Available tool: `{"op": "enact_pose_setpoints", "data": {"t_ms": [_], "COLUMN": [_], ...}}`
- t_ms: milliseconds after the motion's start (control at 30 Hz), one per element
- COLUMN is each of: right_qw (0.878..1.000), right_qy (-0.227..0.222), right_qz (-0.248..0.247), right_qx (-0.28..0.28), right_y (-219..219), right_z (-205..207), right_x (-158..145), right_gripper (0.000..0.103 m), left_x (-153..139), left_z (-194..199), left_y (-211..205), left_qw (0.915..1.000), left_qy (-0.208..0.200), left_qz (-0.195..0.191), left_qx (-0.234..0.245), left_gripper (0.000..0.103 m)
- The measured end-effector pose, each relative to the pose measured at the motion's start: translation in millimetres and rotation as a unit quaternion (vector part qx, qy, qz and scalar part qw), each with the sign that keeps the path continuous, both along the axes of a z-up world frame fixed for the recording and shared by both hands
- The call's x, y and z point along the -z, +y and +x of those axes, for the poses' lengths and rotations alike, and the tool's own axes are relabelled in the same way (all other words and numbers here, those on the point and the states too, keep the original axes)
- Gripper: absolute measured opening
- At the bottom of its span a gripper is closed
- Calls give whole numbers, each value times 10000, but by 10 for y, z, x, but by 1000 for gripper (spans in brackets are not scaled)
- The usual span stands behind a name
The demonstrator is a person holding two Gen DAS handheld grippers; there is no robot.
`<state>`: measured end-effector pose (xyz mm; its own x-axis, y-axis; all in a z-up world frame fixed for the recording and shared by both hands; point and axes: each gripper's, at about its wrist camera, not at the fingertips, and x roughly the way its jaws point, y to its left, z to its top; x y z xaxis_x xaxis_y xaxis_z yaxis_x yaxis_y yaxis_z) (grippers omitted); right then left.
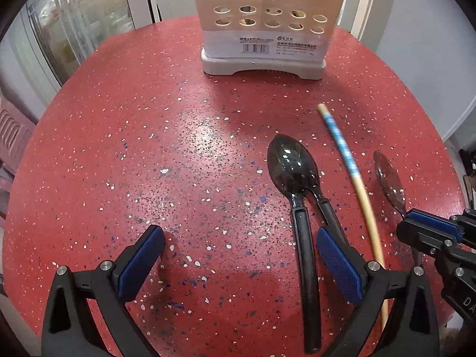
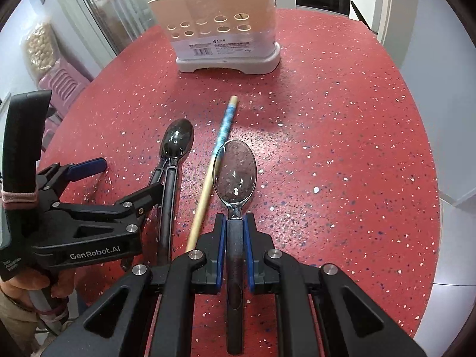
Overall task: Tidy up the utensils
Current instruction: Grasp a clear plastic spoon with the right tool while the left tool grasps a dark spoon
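Surface: red speckled round table, with a glass-fronted cabinet and pale walls behind it.
Clear spoon: smoky translucent spoon lies bowl up on the near right of the table, bowl pointing toward the far edge, its dark handle running back between the right gripper's pads.
Black spoons: two dark spoons nested one on the other, lying left of the clear spoon, bowls overlapping and handles splaying slightly apart toward the near edge.
Chopstick: single wooden chopstick with a blue patterned band lies on the table between the black spoons and the clear spoon, close beside both; contact with either cannot be told.
Holder: beige perforated utensil holder on a grey base stands upright at the far side, well apart from the loose utensils; sticks and a dark spoon show above its rim in the right wrist view.
Obstructions: the chopstick lies between the two grippers' working areas.
Right gripper: jaws closed narrowly, blue pads pressed on both sides of the clear spoon's handle.
Left gripper: jaws spread wide, holding nothing; one black spoon handle lies between the fingers, the right pad just beside the other.
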<state>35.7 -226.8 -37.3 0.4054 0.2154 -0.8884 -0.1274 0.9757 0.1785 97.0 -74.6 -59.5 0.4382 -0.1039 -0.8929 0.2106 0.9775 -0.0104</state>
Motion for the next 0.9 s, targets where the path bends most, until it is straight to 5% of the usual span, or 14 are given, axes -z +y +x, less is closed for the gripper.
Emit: {"op": "enact_pose_setpoints", "data": {"t_ms": [467,633,700,733,900], "right_qw": [9998,9996,9995,9994,9991], "right_qy": [-9,-50,-66,-70,-96], "right_qz": [185,282,314,332,405], "right_qx": [40,60,74,81,106], "right_y": [-115,-166,-187,-193,-231], "right_z": [25,45,56,63,63], "right_x": [-41,-79,-90,-93,-118], "right_gripper": [13,13,13,13,13], "left_x": [-62,-131,-165,-178,-193], "left_z": [86,105,105,101,45], "left_y": [-114,-297,-372,-398,-331], "left_qw": [9991,9964,9945,9938,9941], "left_qy": [273,421,463,464,375], "left_qz": [42,87,91,94,-85], "left_qx": [334,725,934,1008,1009], "left_gripper": [101,76,59,39,37]}}
